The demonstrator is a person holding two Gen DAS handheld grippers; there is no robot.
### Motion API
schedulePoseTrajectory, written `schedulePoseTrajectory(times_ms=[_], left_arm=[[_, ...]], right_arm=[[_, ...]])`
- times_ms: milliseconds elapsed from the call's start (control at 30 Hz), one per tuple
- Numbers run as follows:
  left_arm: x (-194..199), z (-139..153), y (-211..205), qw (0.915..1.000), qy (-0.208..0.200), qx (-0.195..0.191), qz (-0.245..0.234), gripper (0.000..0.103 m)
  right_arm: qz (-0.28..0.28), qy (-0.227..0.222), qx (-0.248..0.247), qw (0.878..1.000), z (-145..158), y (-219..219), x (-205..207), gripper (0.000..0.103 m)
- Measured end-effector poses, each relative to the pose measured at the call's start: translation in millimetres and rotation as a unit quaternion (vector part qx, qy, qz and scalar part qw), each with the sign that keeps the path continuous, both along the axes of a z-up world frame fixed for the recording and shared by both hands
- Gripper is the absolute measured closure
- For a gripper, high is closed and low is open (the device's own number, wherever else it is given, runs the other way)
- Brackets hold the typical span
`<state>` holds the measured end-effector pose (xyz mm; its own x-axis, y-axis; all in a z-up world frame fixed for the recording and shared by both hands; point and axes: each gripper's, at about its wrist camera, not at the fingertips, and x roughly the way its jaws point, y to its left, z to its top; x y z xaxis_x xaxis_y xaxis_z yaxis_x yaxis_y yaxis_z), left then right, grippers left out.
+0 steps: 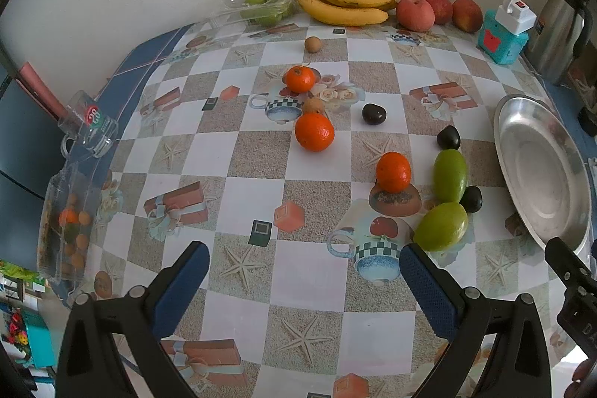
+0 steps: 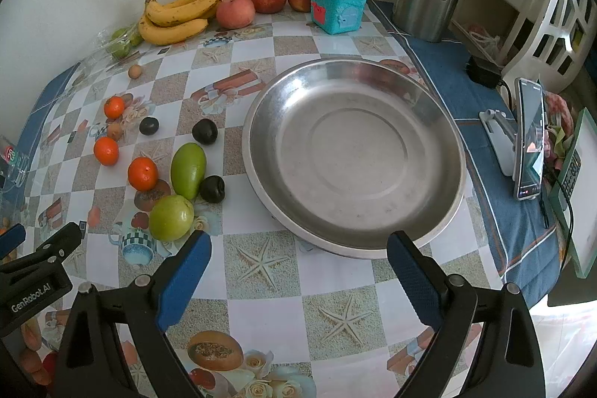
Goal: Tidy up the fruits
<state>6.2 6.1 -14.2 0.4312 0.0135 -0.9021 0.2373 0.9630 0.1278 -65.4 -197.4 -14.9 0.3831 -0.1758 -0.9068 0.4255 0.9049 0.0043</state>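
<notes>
Both my jaws hang wide and empty over the table (image 2: pixel 335 290), fruit scattered to one side and the steel plate (image 2: pixel 444 122) bare.

My left gripper (image 1: pixel 304 271) gapes above the patterned cloth, nothing between its blue pads (image 1: pixel 429 290); just beyond its right pad lies a round green fruit (image 1: pixel 441 227), with a longer green fruit (image 1: pixel 450 175) behind it and a dark plum (image 1: pixel 471 199) between them and the plate. Three oranges (image 1: pixel 314 132) sit further out across the middle, with two more dark plums (image 1: pixel 374 113) and small brown fruits (image 1: pixel 312 44). Bananas (image 1: pixel 347 0) and reddish apples (image 1: pixel 415 13) line the wall. My right gripper (image 2: pixel 298 267) spreads just as wide at the near rim of the plate, holding nothing.
</notes>
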Motion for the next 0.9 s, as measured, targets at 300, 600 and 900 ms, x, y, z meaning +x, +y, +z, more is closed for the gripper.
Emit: schedulePoseTrajectory(times_ms=[300,600,900], left_arm=[[-0.8,2.7,-1.3,1.0000,-0.003,-0.003,-0.001,0.000],[-0.4,2.8,-1.0,1.0000,-0.003,-0.004,-0.001,0.000],[0.2,3.9,-1.7,1.0000,-0.003,-0.005,0.000,0.000]], right_arm=[[-0.001,0.001,0.000,1.000,-0.2,-0.2,0.2,0.008],[-0.002,0.002,0.001,1.000,-1.7,-0.6,-0.1,0.008],[-0.003,0.003,0.003,1.000,-2.1,-1.1,-0.5,0.008]])
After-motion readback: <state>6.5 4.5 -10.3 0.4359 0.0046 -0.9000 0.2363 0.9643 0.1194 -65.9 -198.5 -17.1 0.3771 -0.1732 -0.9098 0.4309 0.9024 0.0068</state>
